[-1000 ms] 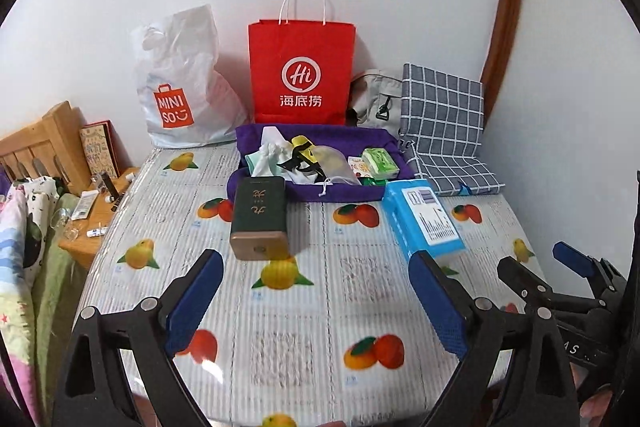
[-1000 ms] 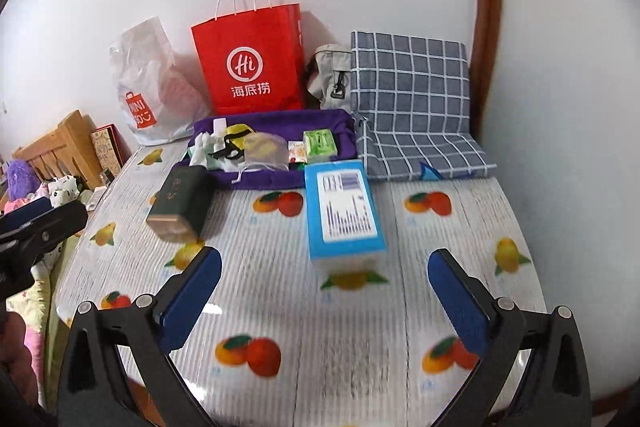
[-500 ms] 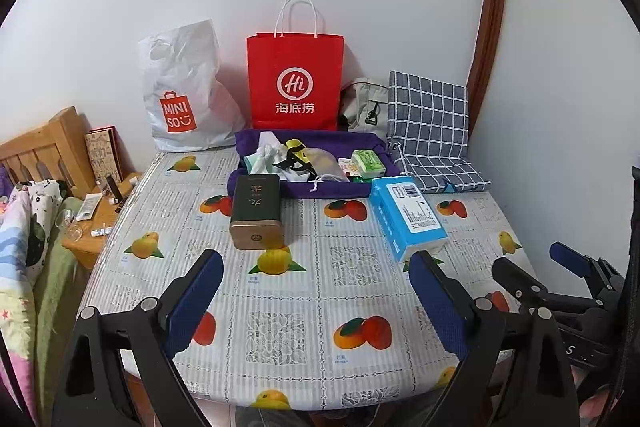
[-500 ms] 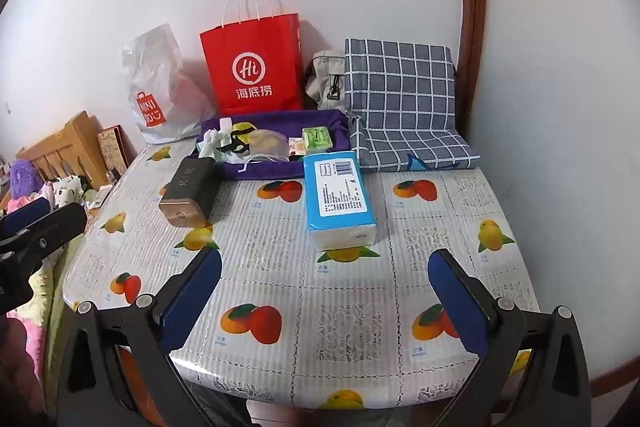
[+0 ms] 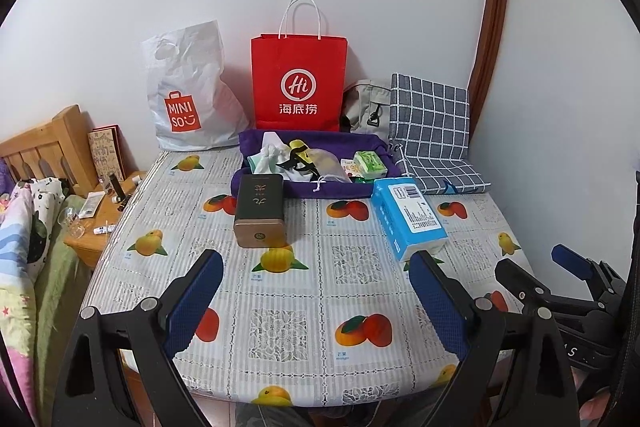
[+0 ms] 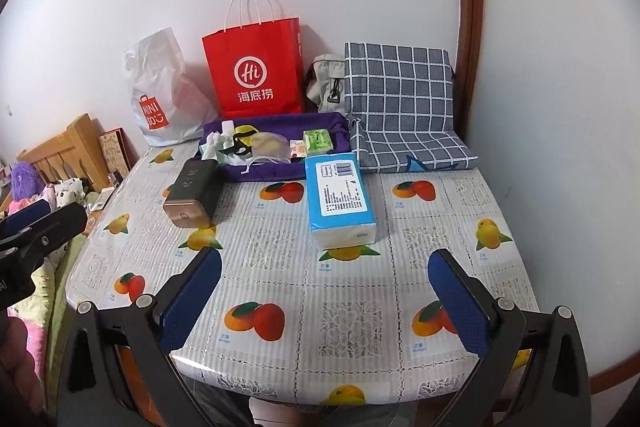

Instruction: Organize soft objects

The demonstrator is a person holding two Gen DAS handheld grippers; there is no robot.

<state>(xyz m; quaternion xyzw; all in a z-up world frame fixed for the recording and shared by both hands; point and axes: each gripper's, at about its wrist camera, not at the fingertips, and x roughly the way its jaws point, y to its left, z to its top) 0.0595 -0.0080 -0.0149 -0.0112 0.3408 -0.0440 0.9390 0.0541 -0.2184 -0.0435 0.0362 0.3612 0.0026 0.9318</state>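
A blue tissue pack (image 5: pixel 408 215) (image 6: pixel 340 195) lies on the fruit-print table (image 5: pixel 280 307) (image 6: pixel 344 307). A purple cloth tray (image 5: pixel 256 183) (image 6: pixel 320 125) behind it holds a white cloth, a drawstring pouch and a small green pack (image 5: pixel 370 163) (image 6: pixel 318 139). A grey checked cushion (image 5: pixel 432 131) (image 6: pixel 404 95) leans at the back right. My left gripper (image 5: pixel 316 299) is open and empty over the table's near edge. My right gripper (image 6: pixel 324 295) is open and empty, also over the near edge.
A dark green tin (image 5: pixel 260 211) (image 6: pixel 194 195) lies left of the tissue pack. A red paper bag (image 5: pixel 298 83) (image 6: pixel 256 71), a white Miniso bag (image 5: pixel 188 95) and a grey bag (image 5: pixel 366 107) stand against the wall. A bed and wooden nightstand (image 5: pixel 96 223) are left.
Both grippers have drawn back from the table and risen, so the objects look smaller and the near table edge shows. Nothing on the table moved.
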